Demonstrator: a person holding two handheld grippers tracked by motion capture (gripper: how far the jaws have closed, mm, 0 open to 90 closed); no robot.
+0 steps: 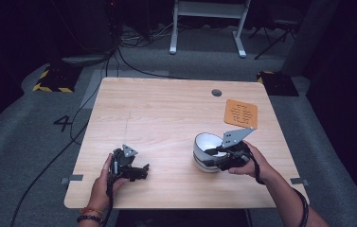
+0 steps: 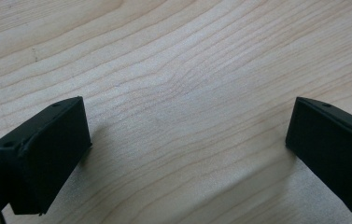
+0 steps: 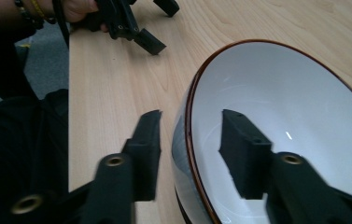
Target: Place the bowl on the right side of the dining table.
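Lower right of centre on the light wooden desk (image 1: 166, 109): white ceramic bowl with brown rim (image 3: 276, 116), wall straddled by right gripper (image 3: 190, 144) (one jaw inside, one outside, gaps visible). Lower left: left gripper (image 2: 187, 149) spread wide over bare wood.

white bowl (image 3: 285, 116) with a brown rim, orange patterned mat (image 1: 241, 113), pale wood-grain table (image 1: 166, 109).

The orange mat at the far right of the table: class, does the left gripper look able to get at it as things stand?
Probably not without leaning: the orange mat lies far across the table from the left gripper, though bare wood lies between.
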